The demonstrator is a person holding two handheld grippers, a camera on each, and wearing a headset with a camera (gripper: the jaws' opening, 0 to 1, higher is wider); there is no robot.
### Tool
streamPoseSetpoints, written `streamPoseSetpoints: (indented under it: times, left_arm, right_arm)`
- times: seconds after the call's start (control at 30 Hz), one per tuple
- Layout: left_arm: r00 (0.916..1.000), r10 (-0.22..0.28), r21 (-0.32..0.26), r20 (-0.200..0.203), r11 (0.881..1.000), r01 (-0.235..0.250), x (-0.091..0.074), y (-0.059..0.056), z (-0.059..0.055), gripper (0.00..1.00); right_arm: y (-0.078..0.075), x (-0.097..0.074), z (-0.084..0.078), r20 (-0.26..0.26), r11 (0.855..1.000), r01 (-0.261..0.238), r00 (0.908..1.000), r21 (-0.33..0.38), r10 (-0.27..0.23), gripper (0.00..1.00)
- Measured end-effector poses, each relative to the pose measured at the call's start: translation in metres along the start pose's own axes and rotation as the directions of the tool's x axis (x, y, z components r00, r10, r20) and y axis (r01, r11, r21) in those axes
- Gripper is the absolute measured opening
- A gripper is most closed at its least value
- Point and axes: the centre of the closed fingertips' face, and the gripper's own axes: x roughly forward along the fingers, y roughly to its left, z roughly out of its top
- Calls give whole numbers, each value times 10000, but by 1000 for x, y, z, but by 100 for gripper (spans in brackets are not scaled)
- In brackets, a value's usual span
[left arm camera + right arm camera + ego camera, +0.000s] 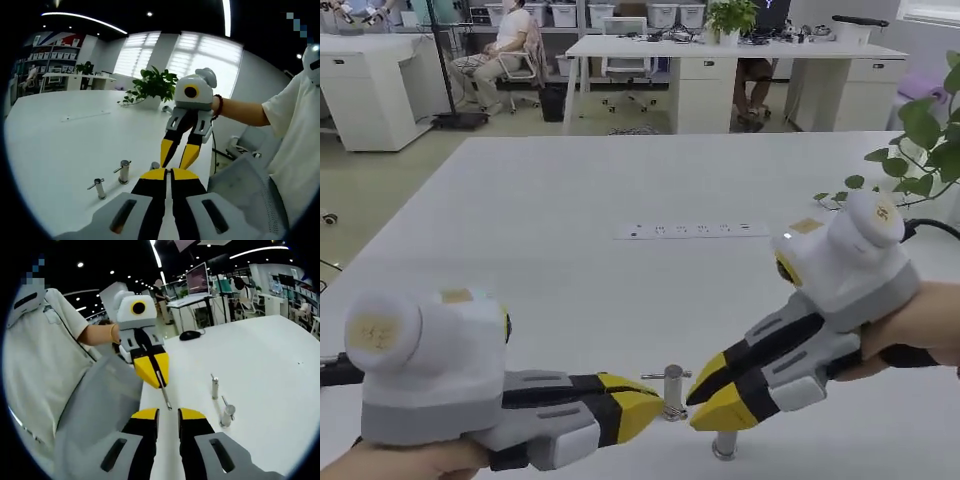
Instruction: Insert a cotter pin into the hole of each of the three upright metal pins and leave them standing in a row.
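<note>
**Left gripper** (658,406): black jaws with yellow tips, clenched on a thin silver metal cotter pin (164,391). The pin's free end juts from the tips toward the right gripper (167,415). In the head view the held pin is too small to make out.

**Right gripper:** jaws parted with nothing between them, tips just beside the left gripper's tips, above the white workbench (570,200).

**Three short upright silver metal pins:** standing in a row on the workbench in the left gripper view.
- The far pin (99,188) and the middle pin (124,172) each carry a crosswise cotter pin near the top.
- The near pin (155,165) shows its top alone. The rest is hidden behind the left gripper's tips, so whether it is fitted cannot be told.
</note>
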Motion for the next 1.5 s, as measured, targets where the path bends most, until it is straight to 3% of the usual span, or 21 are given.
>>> streamPoseSetpoints:
  times: [0.17,0.47,1.03,1.3,1.5]
  left_arm:
    - [9991,-428,97,14,9990,428,0,-7,1,0]
    - [9974,-724,203,14,9972,723,0,-14,1,0]
    - [9939,-1104,316,-1,9934,1104,1,-23,1,0]
    - [9941,-1083,351,-48,9935,1084,1,-24,0,0]
    - [9966,-821,715,-100,9940,826,3,-22,-3,1]
  right_arm:
    - [6,0,1,158,9992,-405,9991,58,404,16]
    - [14,0,2,223,9957,-923,9955,75,921,13]
    - [22,4,2,148,9902,-1395,9901,-65,1396,8]
    - [25,5,0,-162,9866,-1395,9902,-846,1386,4]
    - [19,3,-3,-670,9831,-1048,9932,-1504,956,3]
